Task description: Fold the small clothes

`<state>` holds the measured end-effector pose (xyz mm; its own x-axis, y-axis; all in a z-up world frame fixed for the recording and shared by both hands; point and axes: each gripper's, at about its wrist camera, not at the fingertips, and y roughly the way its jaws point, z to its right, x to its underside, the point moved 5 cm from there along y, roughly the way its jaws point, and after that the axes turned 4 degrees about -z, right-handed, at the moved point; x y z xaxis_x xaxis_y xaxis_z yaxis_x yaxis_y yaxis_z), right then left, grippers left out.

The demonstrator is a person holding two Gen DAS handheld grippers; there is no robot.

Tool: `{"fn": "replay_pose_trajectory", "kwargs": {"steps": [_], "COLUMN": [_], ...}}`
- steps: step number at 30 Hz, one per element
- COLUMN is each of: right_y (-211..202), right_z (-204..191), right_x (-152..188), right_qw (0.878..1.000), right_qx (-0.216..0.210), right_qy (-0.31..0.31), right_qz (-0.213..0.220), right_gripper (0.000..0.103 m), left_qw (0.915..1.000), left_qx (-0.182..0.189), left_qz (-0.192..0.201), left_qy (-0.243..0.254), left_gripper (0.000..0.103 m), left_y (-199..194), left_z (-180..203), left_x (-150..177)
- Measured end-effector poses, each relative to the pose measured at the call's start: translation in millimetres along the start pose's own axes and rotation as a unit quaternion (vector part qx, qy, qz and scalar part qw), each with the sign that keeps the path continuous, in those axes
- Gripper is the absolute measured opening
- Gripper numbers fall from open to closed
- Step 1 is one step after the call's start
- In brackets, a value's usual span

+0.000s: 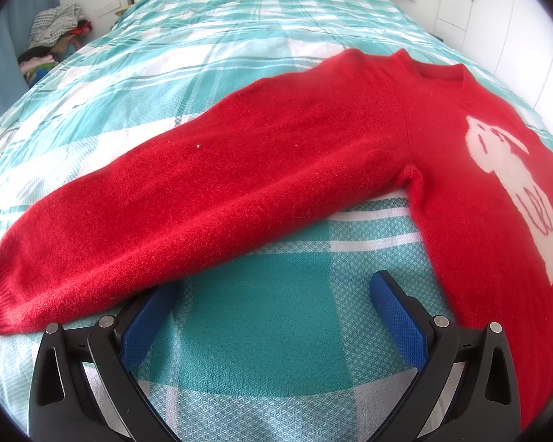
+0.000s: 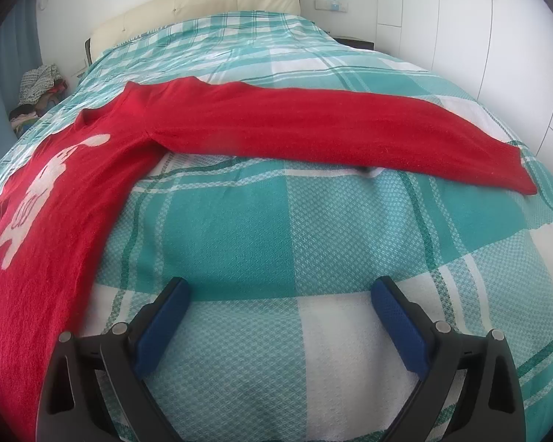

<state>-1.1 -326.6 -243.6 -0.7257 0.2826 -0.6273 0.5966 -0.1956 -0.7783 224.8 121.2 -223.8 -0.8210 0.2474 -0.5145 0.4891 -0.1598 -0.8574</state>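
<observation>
A small red sweater (image 1: 350,140) with a white animal figure (image 1: 512,176) lies flat and face up on the bed, both sleeves spread out. In the left wrist view its left sleeve (image 1: 147,217) runs down to a cuff at the lower left. My left gripper (image 1: 276,294) is open just below that sleeve, its left fingertip at the sleeve's lower edge, nothing between the blue pads. In the right wrist view the sweater (image 2: 55,199) fills the left side and the other sleeve (image 2: 350,136) stretches right. My right gripper (image 2: 280,294) hangs open over bare bedspread, short of that sleeve.
The bed is covered by a teal and white checked bedspread (image 2: 313,228), with a cream headboard (image 2: 202,3) at the far end. A pile of clothes (image 1: 55,33) sits beside the bed at the far left. White wardrobe doors (image 2: 497,37) stand along the right.
</observation>
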Motion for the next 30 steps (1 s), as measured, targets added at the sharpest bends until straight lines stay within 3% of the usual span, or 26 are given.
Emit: {"fn": "replay_pose_trajectory", "kwargs": {"steps": [30], "right_y": [-4.2], "right_z": [-0.7], "right_x": [1.1], "right_qw": [1.000], "right_qx": [0.000], "right_qy": [-0.005], "right_qz": [0.006], "right_gripper": [0.100], "left_qw": [1.0000], "left_qx": [-0.002], "left_qz": [0.000], "left_qy": [0.001], "left_gripper": [0.103], "left_y": [0.3], "left_z": [-0.4], "left_x": [-0.9]}}
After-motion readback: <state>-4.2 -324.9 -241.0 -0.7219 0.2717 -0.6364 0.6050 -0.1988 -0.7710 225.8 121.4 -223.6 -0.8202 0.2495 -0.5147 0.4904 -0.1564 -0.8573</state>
